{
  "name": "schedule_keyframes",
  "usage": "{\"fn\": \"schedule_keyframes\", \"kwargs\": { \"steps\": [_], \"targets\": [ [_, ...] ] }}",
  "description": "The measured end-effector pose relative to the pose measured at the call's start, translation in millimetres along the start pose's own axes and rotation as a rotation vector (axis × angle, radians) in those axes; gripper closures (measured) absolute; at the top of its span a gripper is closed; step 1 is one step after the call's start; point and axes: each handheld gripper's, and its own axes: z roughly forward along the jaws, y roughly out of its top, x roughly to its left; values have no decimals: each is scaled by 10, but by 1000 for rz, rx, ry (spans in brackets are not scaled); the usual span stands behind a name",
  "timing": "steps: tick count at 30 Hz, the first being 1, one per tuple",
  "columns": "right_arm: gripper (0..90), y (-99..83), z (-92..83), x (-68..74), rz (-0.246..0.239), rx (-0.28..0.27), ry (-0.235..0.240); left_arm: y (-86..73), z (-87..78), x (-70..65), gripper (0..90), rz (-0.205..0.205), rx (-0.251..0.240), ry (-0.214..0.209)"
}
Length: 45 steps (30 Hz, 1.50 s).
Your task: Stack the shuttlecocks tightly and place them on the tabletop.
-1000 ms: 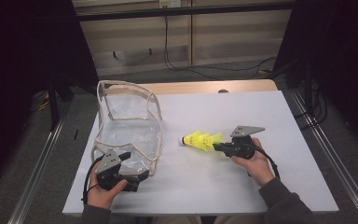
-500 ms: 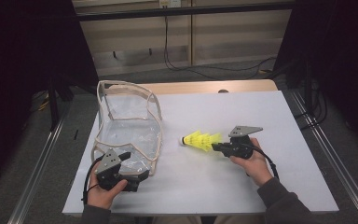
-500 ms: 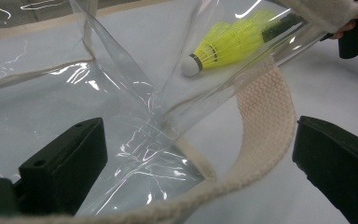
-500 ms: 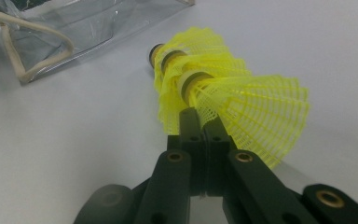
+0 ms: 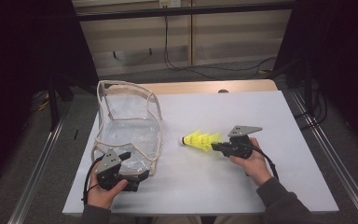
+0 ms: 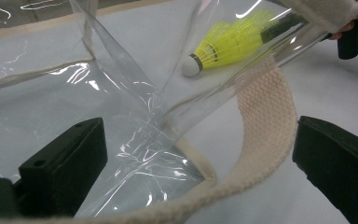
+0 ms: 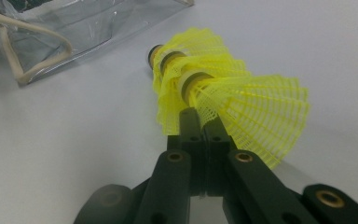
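In the high view, the left gripper [image 5: 135,175] is seen at the lower left of the frame, lying at the near edge of a clear plastic bag [image 5: 130,121] trimmed with cream webbing. In the left gripper view, its jaws stand wide apart, one at the lower left and one at the lower right, with the bag's transparent film and its woven cream strap [image 6: 261,116] lying between them; no pad is seen pressing on either. The bag stands open on the white desk [image 5: 261,112], left of centre.

Right of the bag, near the middle of the high view, a stack of yellow plastic shuttlecocks [image 5: 199,140] is held just above the desk, cork end toward the bag and apart from it. The right gripper [image 5: 216,146] is clamped on the skirt of the stack; in the right gripper view its jaws are seen pressed narrowly together on the yellow mesh [image 7: 242,107]. No brand, label or writing can be read on anything.
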Motion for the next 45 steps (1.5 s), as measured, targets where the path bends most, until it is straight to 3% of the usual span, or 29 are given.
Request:
{"fn": "schedule_keyframes", "kwargs": {
  "steps": [45],
  "targets": [
    [895,63,94,72,-2,-2,8,1,-3,3,30,2,1,-1]
  ]
}}
